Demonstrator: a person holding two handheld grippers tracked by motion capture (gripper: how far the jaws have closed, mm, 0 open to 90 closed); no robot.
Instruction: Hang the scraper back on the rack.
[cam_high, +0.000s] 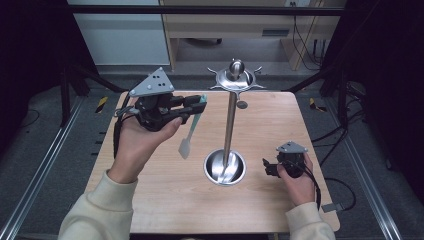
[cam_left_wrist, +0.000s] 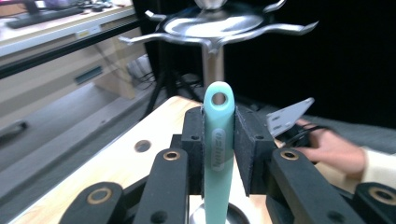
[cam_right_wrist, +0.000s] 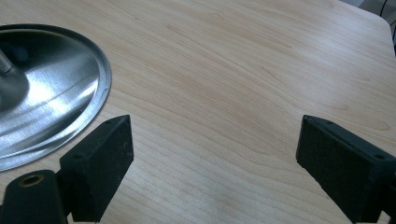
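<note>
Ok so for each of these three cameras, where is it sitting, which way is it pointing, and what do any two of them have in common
High view: above the person's side, facing forward and down on the wooden table; both forearms show, the left gripper holding a mint spatula, the right gripper low.
Left gripper view: on the left gripper, facing the rack's hooked top; its pads clamp the spatula handle.
Right gripper view: on the right gripper, facing down at the table; pads wide apart.
Shared: the metal rack's round base.

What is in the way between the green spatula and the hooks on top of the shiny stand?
Nothing visible. The left gripper is shut on the teal spatula, hole end up. In the left gripper view only open air lies between it and the stand's hook ring above.
</note>
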